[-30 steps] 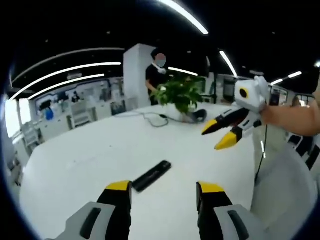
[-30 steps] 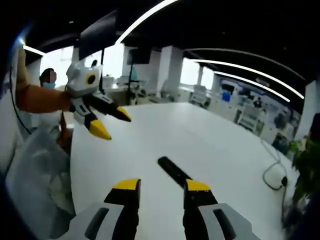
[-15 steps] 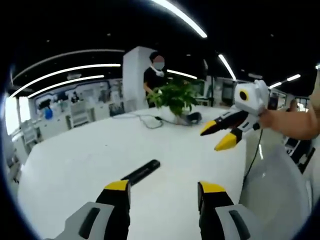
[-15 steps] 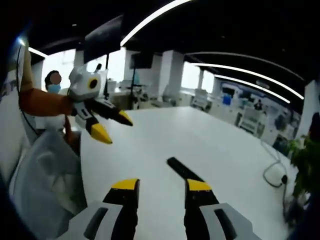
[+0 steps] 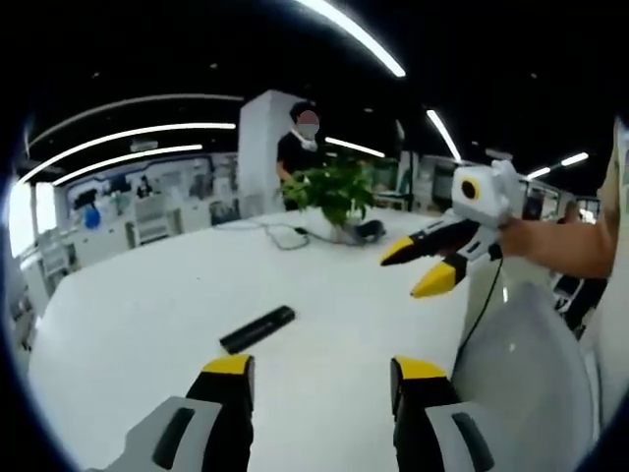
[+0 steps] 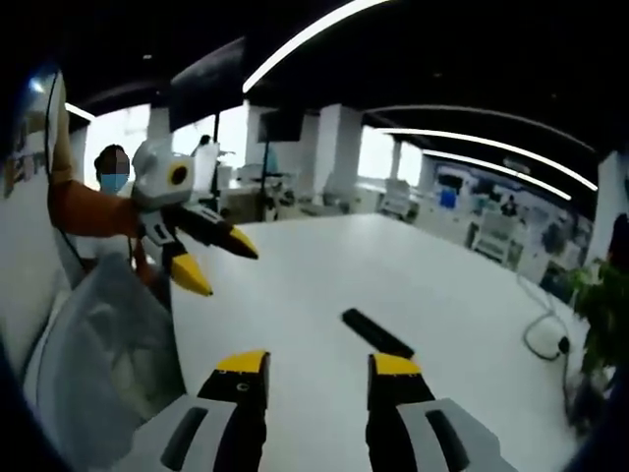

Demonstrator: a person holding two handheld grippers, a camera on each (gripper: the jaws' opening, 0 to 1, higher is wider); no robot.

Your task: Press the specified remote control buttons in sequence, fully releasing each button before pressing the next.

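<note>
A black remote control (image 5: pixel 257 328) lies flat on the white table (image 5: pixel 147 295), ahead and left of my left gripper (image 5: pixel 324 372), which is open and holds nothing. The right gripper (image 5: pixel 423 265) comes in from the right, held above the table, open. In the right gripper view the remote control (image 6: pixel 377 332) lies just beyond my right gripper (image 6: pixel 318 364), close to its right fingertip, and nothing is between the jaws. The left gripper (image 6: pixel 221 260) hangs open at the left, above the table edge.
A potted green plant (image 5: pixel 334 192) and a dark cable (image 5: pixel 280 234) sit at the table's far side. A person (image 5: pixel 298 147) stands behind the plant. A grey chair back (image 6: pixel 103 354) stands at the table edge. Another person (image 6: pixel 110 172) sits beyond it.
Both views have pulled back and shifted. The remote control now looks smaller and farther left in the left gripper view, and farther right in the right gripper view. Both grippers stayed open.
</note>
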